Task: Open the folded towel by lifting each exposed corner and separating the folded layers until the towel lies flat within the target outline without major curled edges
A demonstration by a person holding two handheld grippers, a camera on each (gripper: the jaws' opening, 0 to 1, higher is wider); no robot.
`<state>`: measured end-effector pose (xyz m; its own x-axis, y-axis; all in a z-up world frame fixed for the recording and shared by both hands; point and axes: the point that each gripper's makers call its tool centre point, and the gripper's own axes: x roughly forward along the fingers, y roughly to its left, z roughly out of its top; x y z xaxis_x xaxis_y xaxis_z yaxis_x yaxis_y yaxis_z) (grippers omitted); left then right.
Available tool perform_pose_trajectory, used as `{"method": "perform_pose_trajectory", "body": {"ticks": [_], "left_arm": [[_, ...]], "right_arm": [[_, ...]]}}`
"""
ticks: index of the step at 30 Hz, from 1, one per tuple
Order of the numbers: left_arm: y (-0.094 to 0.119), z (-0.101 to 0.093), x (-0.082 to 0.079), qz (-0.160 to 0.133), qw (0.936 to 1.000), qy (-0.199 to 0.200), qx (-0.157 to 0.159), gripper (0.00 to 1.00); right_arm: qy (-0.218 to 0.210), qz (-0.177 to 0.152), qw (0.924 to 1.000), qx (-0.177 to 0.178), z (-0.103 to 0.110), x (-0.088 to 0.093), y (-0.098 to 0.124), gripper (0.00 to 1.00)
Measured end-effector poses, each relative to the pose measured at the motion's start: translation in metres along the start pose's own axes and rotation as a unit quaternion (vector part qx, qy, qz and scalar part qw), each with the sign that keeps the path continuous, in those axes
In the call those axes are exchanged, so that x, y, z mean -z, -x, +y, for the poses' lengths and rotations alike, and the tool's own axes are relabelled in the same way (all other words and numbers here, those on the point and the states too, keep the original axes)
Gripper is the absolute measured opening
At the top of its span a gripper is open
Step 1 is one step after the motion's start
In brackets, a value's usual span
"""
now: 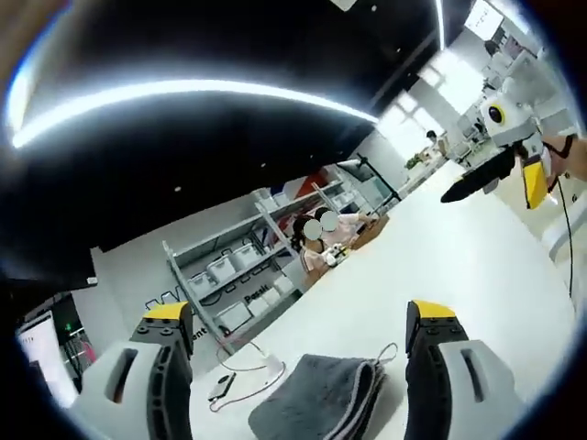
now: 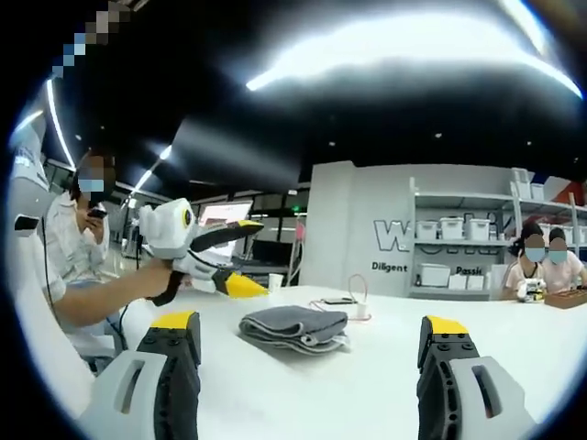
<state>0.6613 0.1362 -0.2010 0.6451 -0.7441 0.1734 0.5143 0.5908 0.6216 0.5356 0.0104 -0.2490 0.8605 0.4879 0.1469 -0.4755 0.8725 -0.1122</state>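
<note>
A grey towel lies folded in several layers on the white table. In the left gripper view it sits low between my left gripper's jaws, which stand wide apart above it and hold nothing. My right gripper hangs over the table's far right with its jaws spread. In the right gripper view the folded towel rests ahead of my right gripper, which is open and clear of it. A hand holds my left gripper above the table to the towel's left, open.
A phone with a white cable lies beside the towel, and a small white charger stands behind it. Shelves with white bins line the back wall. People sit at the table's far end; another person sits at left.
</note>
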Motion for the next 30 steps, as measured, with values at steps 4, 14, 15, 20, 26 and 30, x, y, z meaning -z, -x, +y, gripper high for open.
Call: {"method": "perform_pose_trajectory", "body": {"ticks": [4, 14, 15, 20, 26, 30], "left_arm": [[-0.015, 0.006, 0.010, 0.006, 0.9997, -0.022, 0.011, 0.99], [-0.047, 0.022, 0.024, 0.023, 0.9994, 0.014, 0.021, 0.98], [-0.048, 0.021, 0.026, 0.024, 0.9995, 0.002, 0.022, 0.99], [-0.053, 0.013, 0.047, 0.010, 0.9973, 0.069, 0.024, 0.90], [-0.049, 0.022, 0.092, 0.068, 0.9940, 0.085, 0.003, 0.94], [-0.045, 0.005, 0.103, 0.086, 0.9877, 0.128, 0.024, 0.94]], "right_arm": [[0.011, -0.003, 0.9999, 0.001, 0.001, -0.003, 0.000, 0.99], [0.009, -0.003, 1.0000, 0.000, 0.001, -0.005, -0.004, 0.99], [0.008, -0.003, 1.0000, 0.000, 0.001, -0.005, -0.004, 0.99], [0.006, -0.005, 1.0000, 0.002, 0.000, -0.005, -0.003, 0.99], [-0.002, -0.001, 1.0000, 0.000, -0.001, 0.003, -0.003, 0.99], [-0.007, 0.004, 0.9999, -0.007, 0.005, 0.005, -0.003, 0.99]]}}
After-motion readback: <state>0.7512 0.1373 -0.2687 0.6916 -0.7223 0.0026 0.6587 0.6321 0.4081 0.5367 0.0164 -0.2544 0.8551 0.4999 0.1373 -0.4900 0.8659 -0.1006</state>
